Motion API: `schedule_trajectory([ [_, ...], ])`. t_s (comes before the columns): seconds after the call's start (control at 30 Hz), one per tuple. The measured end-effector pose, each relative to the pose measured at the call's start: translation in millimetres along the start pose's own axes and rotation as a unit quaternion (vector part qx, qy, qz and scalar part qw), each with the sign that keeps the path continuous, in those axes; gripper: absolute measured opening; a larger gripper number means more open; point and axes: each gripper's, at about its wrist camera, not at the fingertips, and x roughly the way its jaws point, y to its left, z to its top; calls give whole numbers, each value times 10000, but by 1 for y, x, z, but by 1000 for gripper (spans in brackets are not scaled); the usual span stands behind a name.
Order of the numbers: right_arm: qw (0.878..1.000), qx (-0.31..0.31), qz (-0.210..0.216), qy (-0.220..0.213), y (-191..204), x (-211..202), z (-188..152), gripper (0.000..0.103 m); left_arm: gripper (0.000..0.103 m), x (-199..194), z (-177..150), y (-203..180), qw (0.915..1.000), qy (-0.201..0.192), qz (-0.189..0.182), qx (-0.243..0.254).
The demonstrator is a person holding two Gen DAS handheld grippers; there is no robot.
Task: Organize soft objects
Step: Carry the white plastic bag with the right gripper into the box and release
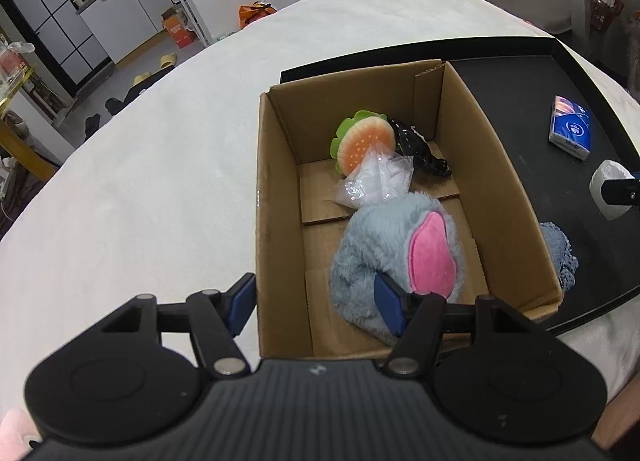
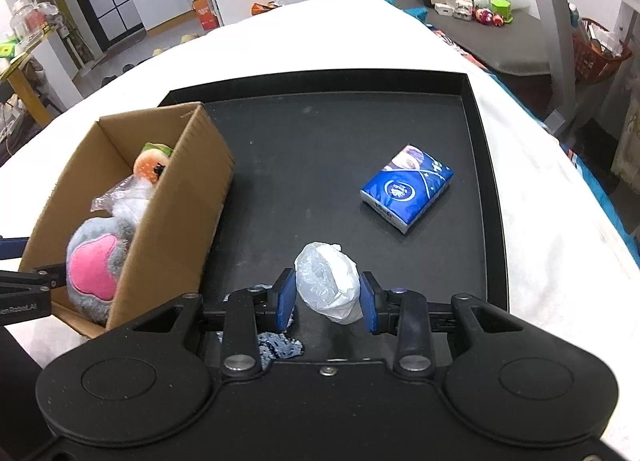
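The right tongs (image 2: 327,303) have their blue pads on either side of a white plastic-wrapped bundle (image 2: 329,285), and the pads look to be touching it, so the tongs appear clamped on it, though whether it is lifted or resting on the black tray (image 2: 486,165) is hard to tell from this angle. The bundle looks light and squashy, with a slick crinkled film that could slide between the pads; a hold across its fat middle, where the tongs sit now, seems the safest. Just under the right tongs lies a blue knitted cloth (image 2: 280,345), limp and flat, which would likely need pinching at a raised fold.

The left tongs (image 1: 316,307) stand wide apart, straddling the near wall of the cardboard box (image 1: 276,189), one pad outside and one inside against the grey plush toy (image 1: 384,245) with its pink patch. The toy is bulky, fluffy and compressible, so it should give under pressure without harm.

Deeper in the box lie a clear plastic bag (image 1: 376,181), a burger-shaped plush (image 1: 362,141) and a black dotted fabric piece (image 1: 420,149). Further out on the tray sits a blue tissue pack (image 2: 408,187), soft but boxy, best taken across its narrow sides. The tray rests on a white-covered table (image 1: 160,181).
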Motion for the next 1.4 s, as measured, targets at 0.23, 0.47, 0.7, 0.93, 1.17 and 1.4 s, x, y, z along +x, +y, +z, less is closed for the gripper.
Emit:
schedule_trajectory([
  [0.23,9999,-2,-59,-118,6,-9,6,34,63,0,0,7,9999,40,-80,-75],
  [0.47,9995,51,-141,-287,13,-19,12,34,63,3,-1,15,9997,57,-148,-184],
  [0.7,9990,71,-159,-412,24,-25,17,34,62,3,-3,22,9993,14,-208,-310],
  [0.93,9983,8,-116,-579,39,-34,26,34,58,6,-6,31,9982,-7,-356,-488],
  [1.17,9976,-142,-40,-679,57,-39,35,34,43,8,-10,40,9968,-37,-513,-611],
  [1.4,9972,-235,77,-709,76,-42,44,34,23,12,-13,45,9954,-34,-643,-713],
])
